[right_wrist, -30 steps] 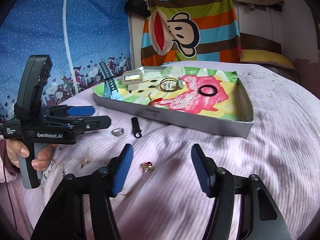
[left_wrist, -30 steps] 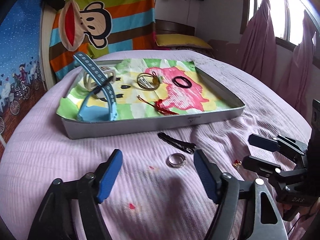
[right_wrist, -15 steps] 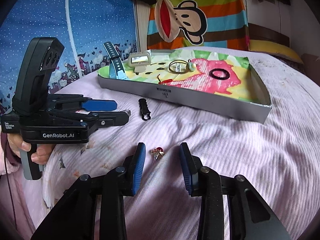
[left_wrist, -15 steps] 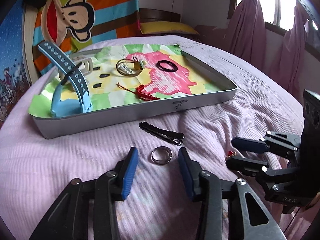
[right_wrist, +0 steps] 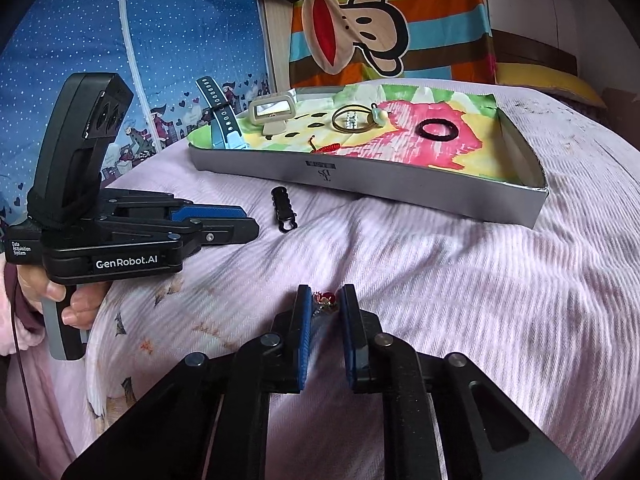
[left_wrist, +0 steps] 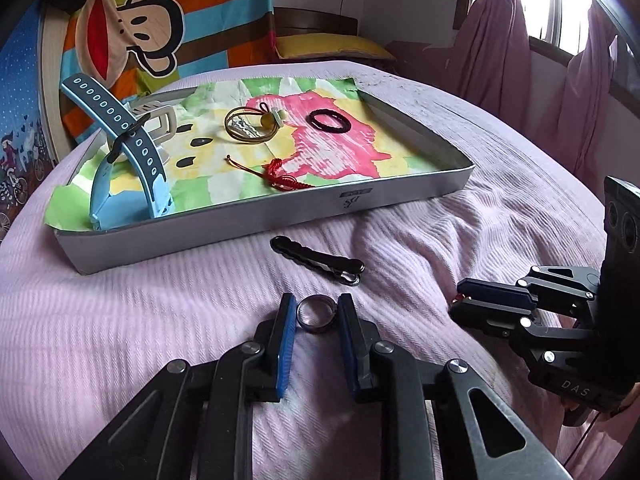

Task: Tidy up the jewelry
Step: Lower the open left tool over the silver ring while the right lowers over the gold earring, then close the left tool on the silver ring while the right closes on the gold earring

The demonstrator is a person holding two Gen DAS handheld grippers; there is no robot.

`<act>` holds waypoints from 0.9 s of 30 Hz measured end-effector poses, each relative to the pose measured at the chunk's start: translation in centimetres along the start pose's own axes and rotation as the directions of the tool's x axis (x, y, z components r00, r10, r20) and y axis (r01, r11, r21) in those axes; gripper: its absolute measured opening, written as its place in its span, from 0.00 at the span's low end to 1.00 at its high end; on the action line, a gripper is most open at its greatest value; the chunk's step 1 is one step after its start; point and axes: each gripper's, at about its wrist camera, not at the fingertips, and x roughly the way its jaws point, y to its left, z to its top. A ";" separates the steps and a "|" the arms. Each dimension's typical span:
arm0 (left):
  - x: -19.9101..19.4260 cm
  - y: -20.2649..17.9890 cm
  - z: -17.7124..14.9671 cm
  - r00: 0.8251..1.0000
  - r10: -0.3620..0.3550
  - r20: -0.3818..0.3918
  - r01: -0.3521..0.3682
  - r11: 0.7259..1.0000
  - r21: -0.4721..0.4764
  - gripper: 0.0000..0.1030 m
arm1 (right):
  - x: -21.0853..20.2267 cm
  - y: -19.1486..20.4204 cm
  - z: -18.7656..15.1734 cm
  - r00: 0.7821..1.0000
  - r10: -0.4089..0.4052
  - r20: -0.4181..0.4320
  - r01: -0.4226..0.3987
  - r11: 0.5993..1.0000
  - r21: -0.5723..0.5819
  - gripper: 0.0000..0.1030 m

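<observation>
Now both grippers pinch small pieces on the bedspread, short of the tray.

Left gripper: its jaws have just been closing, and the pads now sit against the ring, which lies flat on the cloth; a lift could tip it out sideways, since the round band gives the pads little to bite. Just beyond lies the black clip, still outside the tray. Right gripper: likewise just closing, nearly shut around the tiny red-and-gold charm; it may snag a fold of cloth instead. I cannot tell whether its pads truly press the charm or what the charm is; its lower part is hidden between the pads.
</observation>
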 end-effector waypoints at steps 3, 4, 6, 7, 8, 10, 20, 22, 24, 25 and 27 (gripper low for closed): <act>-0.3 -0.1 -0.1 1.000 0.000 0.011 0.000 1.000 0.001 0.19 | -0.1 0.1 0.0 1.000 0.000 0.007 0.000 1.000 0.000 0.12; -0.4 -0.2 -0.1 1.000 0.001 0.016 -0.001 1.000 0.002 0.19 | -0.2 0.1 0.0 1.000 0.001 0.012 -0.001 1.000 -0.001 0.12; -0.8 -0.3 -0.1 1.000 0.001 0.028 -0.001 1.000 0.003 0.19 | -0.7 0.1 -0.1 1.000 0.003 0.028 -0.003 1.000 -0.002 0.12; -1.0 -0.3 -0.1 0.999 0.001 0.035 -0.001 1.000 0.002 0.19 | -0.9 0.1 -0.1 0.999 0.006 0.038 -0.006 1.000 0.000 0.12; -1.2 -0.4 -0.1 0.999 -0.003 0.045 0.003 1.000 0.000 0.19 | -1.2 0.1 -0.1 0.999 0.009 0.049 -0.009 1.000 0.003 0.12; -1.7 -0.3 0.1 0.998 -0.010 0.058 0.010 1.000 -0.006 0.19 | -1.6 0.1 -0.1 0.998 0.010 0.067 -0.010 1.000 0.005 0.11; -4.1 -0.4 3.1 0.989 -0.014 0.150 0.016 1.000 -0.010 0.19 | -3.4 0.0 2.0 0.990 0.004 0.143 -0.006 1.000 0.010 0.11; -4.4 -0.5 3.7 0.987 -0.014 0.163 0.015 1.000 -0.003 0.19 | -3.4 0.1 2.6 0.988 0.007 0.155 -0.007 1.000 -0.001 0.02; -4.6 -0.4 4.2 0.985 -0.014 0.171 0.013 1.000 0.003 0.19 | -3.6 0.2 3.4 0.986 0.007 0.168 -0.006 1.000 -0.006 0.01; -4.6 -0.4 4.3 0.985 -0.014 0.172 0.014 1.000 0.002 0.19 | -3.7 0.2 3.9 0.984 0.009 0.176 -0.008 1.000 -0.006 0.01; -4.5 -0.1 4.4 0.985 -0.016 0.169 0.017 1.000 -0.005 0.19 | -3.8 0.3 4.4 0.983 0.011 0.185 -0.010 1.000 -0.008 0.01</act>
